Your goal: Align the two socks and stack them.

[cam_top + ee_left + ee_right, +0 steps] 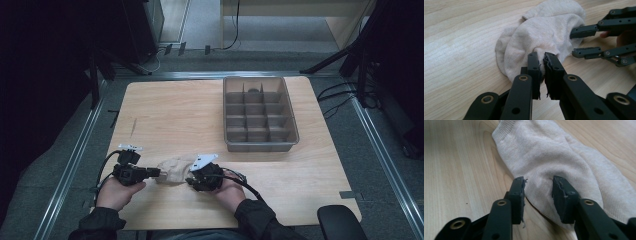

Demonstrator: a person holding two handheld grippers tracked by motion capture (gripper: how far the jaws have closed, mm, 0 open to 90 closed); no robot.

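Left claw (542, 62) clenched on edge of beige sock (544, 32); fabric pinched between pads. Right claw (537, 192) released, jaws parted astride sock fold, pads clear of fabric. Sock bunched on wooden tabletop (165, 115) near front edge, between both hands. Grey compartment tray (292, 131) well apart, far right side.

I'm seeing the sock (173, 171) lying on the worktop (170, 115) near its front edge, sitting between my left gripper (156, 172) and right gripper (191, 181). The divided tray (260, 114) is standing well behind it, toward the far right.
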